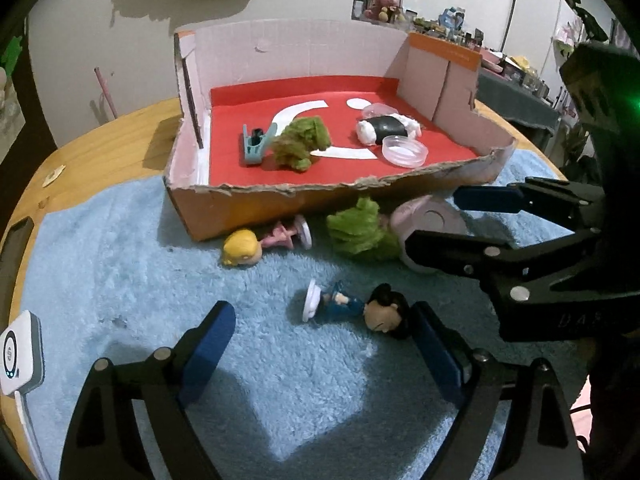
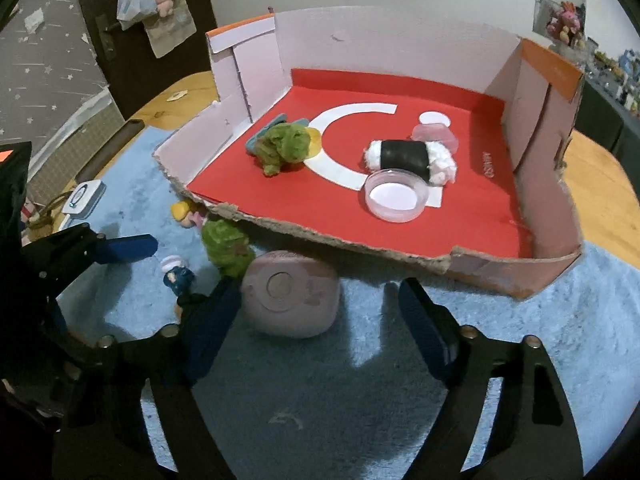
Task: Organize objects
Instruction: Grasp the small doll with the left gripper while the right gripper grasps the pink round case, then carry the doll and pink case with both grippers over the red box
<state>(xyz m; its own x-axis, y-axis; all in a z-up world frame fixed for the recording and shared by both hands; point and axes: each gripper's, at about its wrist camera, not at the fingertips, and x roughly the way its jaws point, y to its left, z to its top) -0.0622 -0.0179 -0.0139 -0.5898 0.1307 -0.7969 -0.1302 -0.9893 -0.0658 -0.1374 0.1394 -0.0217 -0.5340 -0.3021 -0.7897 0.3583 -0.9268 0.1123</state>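
Left to right on the blue towel (image 1: pixel 120 248): your left gripper (image 1: pixel 320 344), released, straddles the dark-haired figurine (image 1: pixel 360 308). Your right gripper (image 2: pixel 316 312), released, flanks the pink round case (image 2: pixel 292 296) lying against the cardboard box's (image 2: pixel 400 252) torn front edge.

Both fisheye views are dim and soft, corners vignetted black, straight edges bowed. Hard shadows cross the blue towel (image 1: pixel 120 248); green glare flares far right.
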